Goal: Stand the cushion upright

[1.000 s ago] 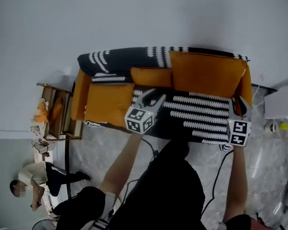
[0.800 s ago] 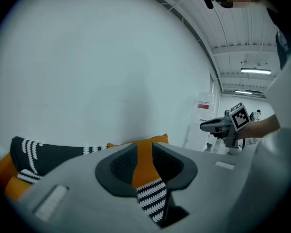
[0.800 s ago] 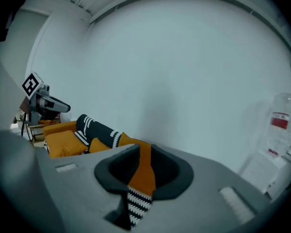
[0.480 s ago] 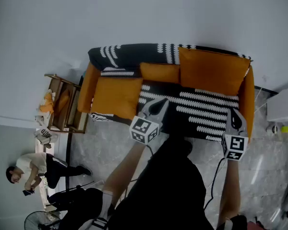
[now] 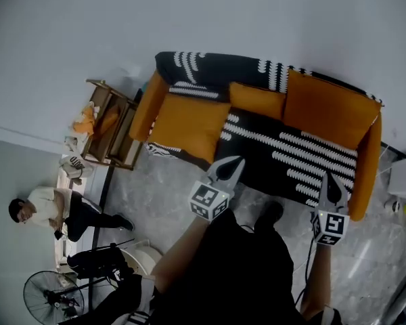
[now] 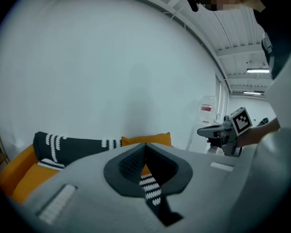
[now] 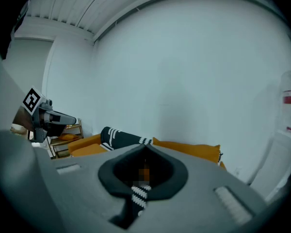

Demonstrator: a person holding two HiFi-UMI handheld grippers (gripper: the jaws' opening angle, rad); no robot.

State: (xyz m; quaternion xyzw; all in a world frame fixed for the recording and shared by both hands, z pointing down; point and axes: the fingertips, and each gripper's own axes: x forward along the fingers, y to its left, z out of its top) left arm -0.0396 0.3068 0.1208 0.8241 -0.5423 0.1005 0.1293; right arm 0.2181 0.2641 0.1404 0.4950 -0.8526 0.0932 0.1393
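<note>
**Item: cushion** (image 5: 328,110) – large, orange, at the right end of the sofa (image 5: 367,168). It stands on its lower edge and leans on the backrest, so it reads as upright.

**Adjoining:** a smaller cushion (image 5: 257,100), also propped against the backrest. A striped throw (image 5: 291,156) covers the seat. A broad orange pad (image 5: 189,124) lies flat at the left end (seat pad or loose cushion, I cannot tell which).

**Tools:** left gripper (image 5: 238,161) and right gripper (image 5: 327,177) both have their jaws closed tip to tip, with nothing between them. Both are held short of the sofa's front edge and touch nothing.

**Status:** judged complete, or very nearly – if the large cushion is the one meant, nothing visible is left to do. If the flat pad is meant, that step is not yet done.

**Periphery:** a wooden rack (image 5: 111,134) beside the sofa's left arm.
</note>
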